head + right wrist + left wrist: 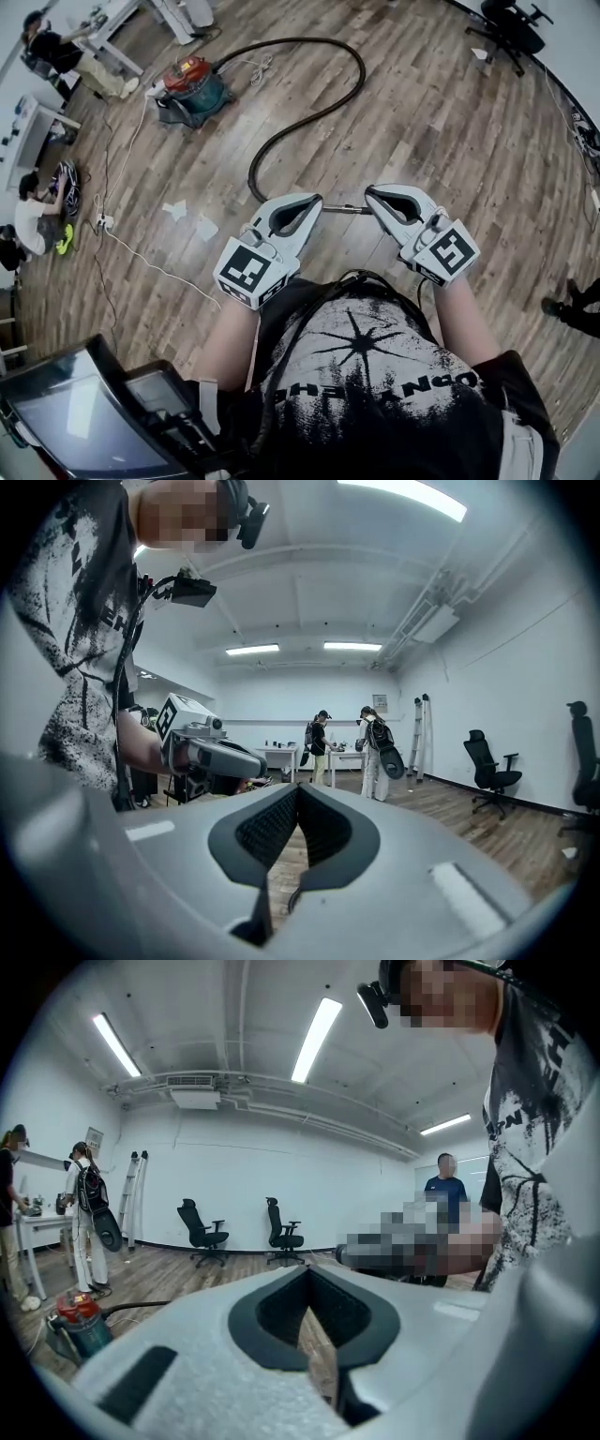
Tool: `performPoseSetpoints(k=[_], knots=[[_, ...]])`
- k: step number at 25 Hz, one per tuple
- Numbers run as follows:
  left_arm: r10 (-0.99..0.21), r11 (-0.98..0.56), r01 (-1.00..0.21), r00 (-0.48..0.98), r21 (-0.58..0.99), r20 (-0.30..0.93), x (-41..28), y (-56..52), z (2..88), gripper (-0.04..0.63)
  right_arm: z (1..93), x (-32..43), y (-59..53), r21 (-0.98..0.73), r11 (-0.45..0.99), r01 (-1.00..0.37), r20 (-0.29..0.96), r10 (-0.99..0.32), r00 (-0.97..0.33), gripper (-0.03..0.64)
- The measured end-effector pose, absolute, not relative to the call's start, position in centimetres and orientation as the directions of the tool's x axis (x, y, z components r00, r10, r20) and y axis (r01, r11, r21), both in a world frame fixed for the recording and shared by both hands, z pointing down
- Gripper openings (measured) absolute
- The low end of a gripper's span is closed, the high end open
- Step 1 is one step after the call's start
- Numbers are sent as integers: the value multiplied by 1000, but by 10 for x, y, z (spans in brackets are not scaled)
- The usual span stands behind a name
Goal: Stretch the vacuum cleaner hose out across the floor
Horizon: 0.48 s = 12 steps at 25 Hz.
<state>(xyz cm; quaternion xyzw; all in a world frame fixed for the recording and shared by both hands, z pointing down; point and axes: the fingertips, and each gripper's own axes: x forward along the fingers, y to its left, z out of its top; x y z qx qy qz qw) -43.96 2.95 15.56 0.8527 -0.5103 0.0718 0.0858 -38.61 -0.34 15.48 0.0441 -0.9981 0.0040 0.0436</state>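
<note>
Head view shows the black hose (328, 112) leaving the red vacuum cleaner (192, 86) at the upper left. It sweeps in a wide loop over the wooden floor (450, 141) and doubles back to its metal end tube (342, 209), which appears to lie on the floor below and between the two grippers. Both hover in front of the person's chest, tips facing each other.

The left gripper (314, 200) has its fingers clenched on nothing; only floor shows through their notch in the left gripper view. The right gripper (372, 194) is likewise clenched and empty.

To stretch the hose well, I judge the fingers must first release, drop to the tube end and clamp it crosswise. They should then draw it away from the cleaner along a line that unwinds the loop, slowly enough that the cleaner does not roll after it.
</note>
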Motion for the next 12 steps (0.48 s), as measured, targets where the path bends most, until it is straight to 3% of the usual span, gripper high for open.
performPoseSetpoints(k=[12], knots=[[-870,-427,-899,438,97,226,-501,-2,171,0,169,-449,-42,-11,999,-44,126,-42,-991,5]])
